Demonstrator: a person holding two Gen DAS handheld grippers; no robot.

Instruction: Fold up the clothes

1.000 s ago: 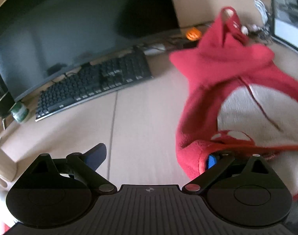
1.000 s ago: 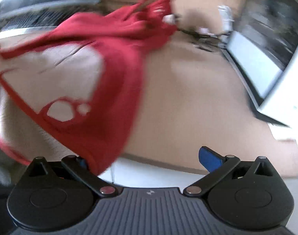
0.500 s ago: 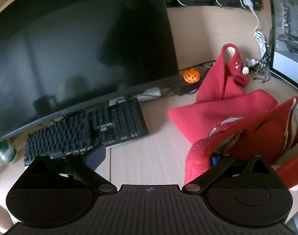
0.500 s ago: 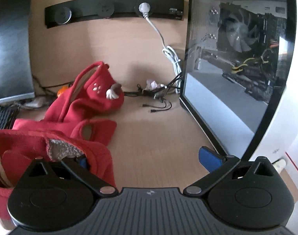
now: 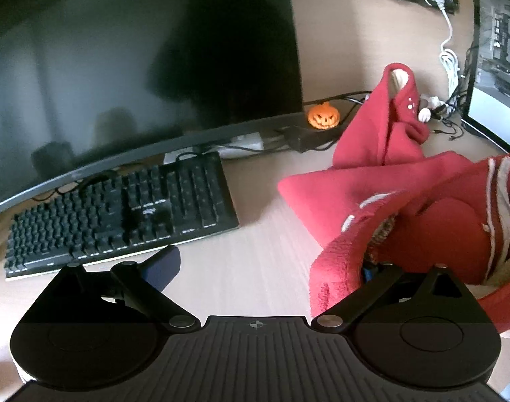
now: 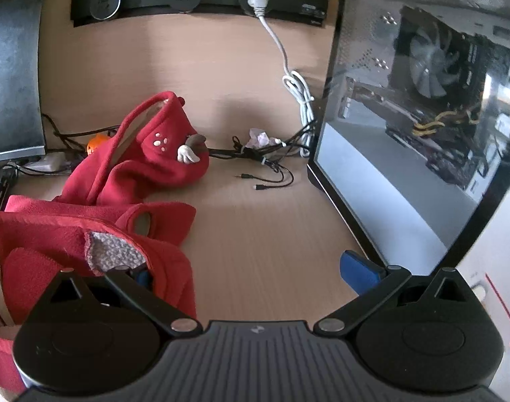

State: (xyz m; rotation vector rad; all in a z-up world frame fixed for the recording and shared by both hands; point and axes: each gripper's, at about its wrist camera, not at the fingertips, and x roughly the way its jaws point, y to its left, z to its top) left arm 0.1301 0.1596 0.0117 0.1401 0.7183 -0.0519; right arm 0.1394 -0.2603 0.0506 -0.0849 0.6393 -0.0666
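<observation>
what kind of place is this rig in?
Likely a home computer desk: a large dark monitor with a keyboard in front, and a glass-sided PC case. A red fleece garment lies on it.

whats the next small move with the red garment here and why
Probably carry the lifted edge forward and lay it toward the hood. The red garment drapes over one finger of both the left gripper and the right gripper, both wide open, so it is only hooked and its near part is bunched.
</observation>
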